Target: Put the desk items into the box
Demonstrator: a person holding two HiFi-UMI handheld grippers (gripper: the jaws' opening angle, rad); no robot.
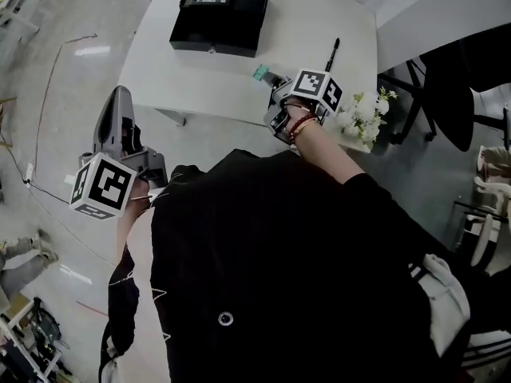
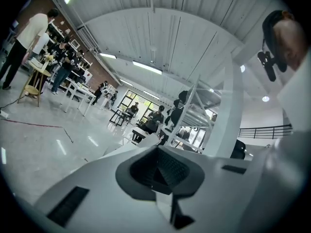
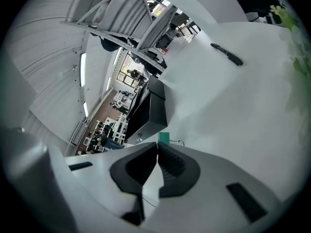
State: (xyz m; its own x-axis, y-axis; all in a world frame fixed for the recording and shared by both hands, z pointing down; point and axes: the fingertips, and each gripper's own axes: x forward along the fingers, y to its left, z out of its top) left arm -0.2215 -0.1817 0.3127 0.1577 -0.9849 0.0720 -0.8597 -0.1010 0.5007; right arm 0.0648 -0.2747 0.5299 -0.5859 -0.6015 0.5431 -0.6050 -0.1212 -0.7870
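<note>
A black box [image 1: 219,16] stands open at the far end of the white table [image 1: 192,78]. A black pen [image 1: 332,54] lies to its right. A small green binder clip [image 1: 261,73] sits at the tips of my right gripper [image 1: 273,78]. In the right gripper view the jaws are closed, with the clip [image 3: 164,138] at their tips and one wire handle showing beside it. The box [image 3: 150,111] is farther along the table and the pen [image 3: 227,54] is up to the right. My left gripper [image 1: 120,94] hangs off the table's left side over the floor, shut and empty [image 2: 158,152].
A bunch of white flowers [image 1: 363,118] lies at the table's near right corner, close to my right wrist. A dark chair [image 1: 455,78] stands to the right. A second white table [image 1: 447,6] is at the far right. People and tables fill the hall beyond.
</note>
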